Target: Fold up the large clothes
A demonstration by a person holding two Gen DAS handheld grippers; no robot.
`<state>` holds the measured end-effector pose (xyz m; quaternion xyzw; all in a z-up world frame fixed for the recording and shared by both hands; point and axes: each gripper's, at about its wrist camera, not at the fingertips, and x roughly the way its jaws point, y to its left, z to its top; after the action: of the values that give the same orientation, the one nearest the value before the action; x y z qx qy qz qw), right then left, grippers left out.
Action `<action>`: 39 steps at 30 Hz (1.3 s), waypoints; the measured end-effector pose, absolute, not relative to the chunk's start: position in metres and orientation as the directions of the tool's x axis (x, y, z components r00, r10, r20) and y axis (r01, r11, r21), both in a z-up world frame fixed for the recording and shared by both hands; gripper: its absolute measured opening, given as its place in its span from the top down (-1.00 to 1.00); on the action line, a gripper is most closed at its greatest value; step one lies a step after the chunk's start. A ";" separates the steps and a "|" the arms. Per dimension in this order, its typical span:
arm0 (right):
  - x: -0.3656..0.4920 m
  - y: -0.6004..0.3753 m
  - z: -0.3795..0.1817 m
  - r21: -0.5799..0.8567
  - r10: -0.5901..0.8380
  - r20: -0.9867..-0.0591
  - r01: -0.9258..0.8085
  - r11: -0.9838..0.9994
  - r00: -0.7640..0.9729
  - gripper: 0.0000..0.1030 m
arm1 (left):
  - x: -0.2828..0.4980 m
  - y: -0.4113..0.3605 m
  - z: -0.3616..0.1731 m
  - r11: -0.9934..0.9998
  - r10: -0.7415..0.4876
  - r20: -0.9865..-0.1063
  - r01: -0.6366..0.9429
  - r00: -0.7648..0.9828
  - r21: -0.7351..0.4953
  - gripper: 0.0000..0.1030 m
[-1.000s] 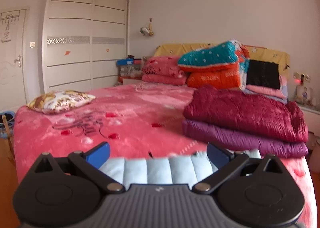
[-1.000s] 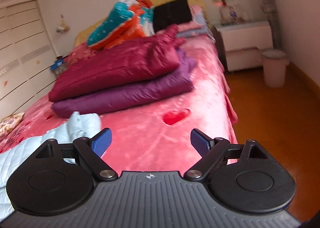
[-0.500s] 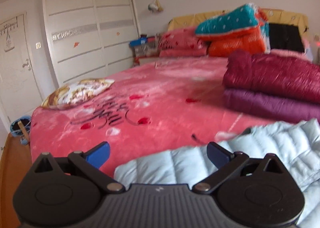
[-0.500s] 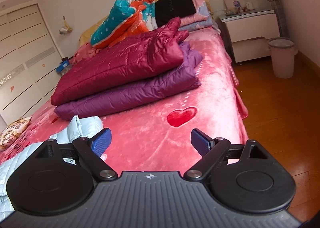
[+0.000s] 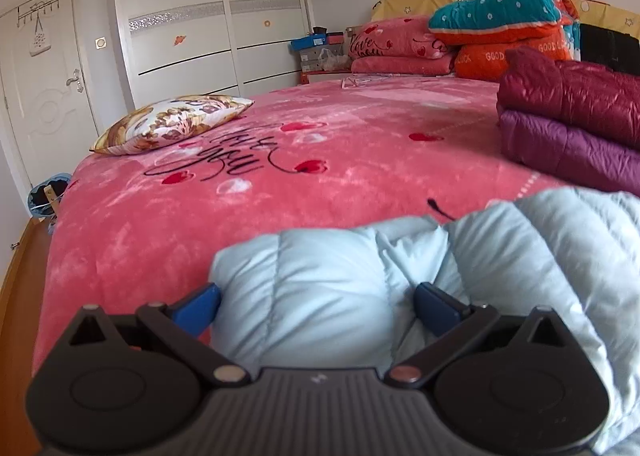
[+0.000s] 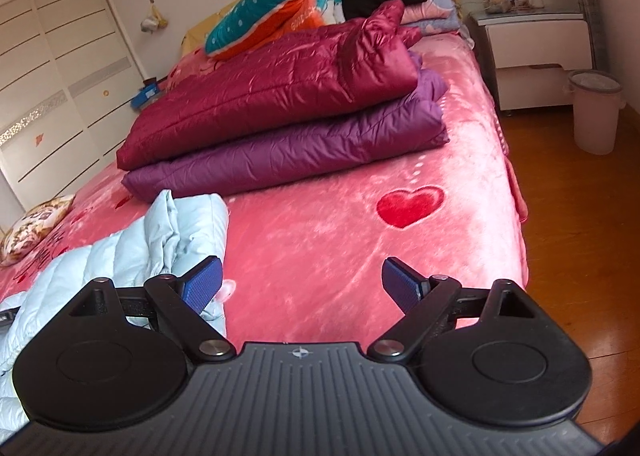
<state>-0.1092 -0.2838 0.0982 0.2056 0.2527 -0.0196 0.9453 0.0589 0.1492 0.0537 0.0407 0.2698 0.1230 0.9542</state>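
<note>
We see a big pink bed (image 5: 320, 159) with a pale blue puffy jacket (image 5: 320, 284) lying near its front edge. The jacket stretches sideways, from our left side toward the right. Our left gripper (image 5: 316, 304) is much nearer: its jaws are wide apart with a puffy end of the jacket right between them. Our right gripper (image 6: 300, 284) is off the jacket's right end, jaws apart too, over bare bed, with the jacket just beside its left jaw.
</note>
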 end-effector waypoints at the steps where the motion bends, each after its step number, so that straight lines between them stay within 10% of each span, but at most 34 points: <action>1: -0.108 -0.283 0.098 0.378 0.069 -0.487 0.139 0.915 0.870 -1.00 | 0.060 0.151 0.050 0.967 0.255 -0.507 -0.213 0.824 0.140 -1.00; 22: -0.101 -0.278 0.094 0.373 0.118 -0.512 0.096 0.923 0.851 -1.00 | 0.047 0.154 0.073 0.971 0.201 -0.500 -0.238 0.843 -0.012 -0.99; 39: -0.104 -0.291 0.093 0.405 0.129 -0.510 0.105 0.908 0.851 -1.00 | 0.098 0.012 0.058 0.993 0.095 -0.530 -0.040 0.842 0.114 -0.99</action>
<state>-0.1040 -0.2909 0.0930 0.2141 0.2732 0.0061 0.9378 0.0979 0.0119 0.0585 0.0494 0.2785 0.0351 0.9585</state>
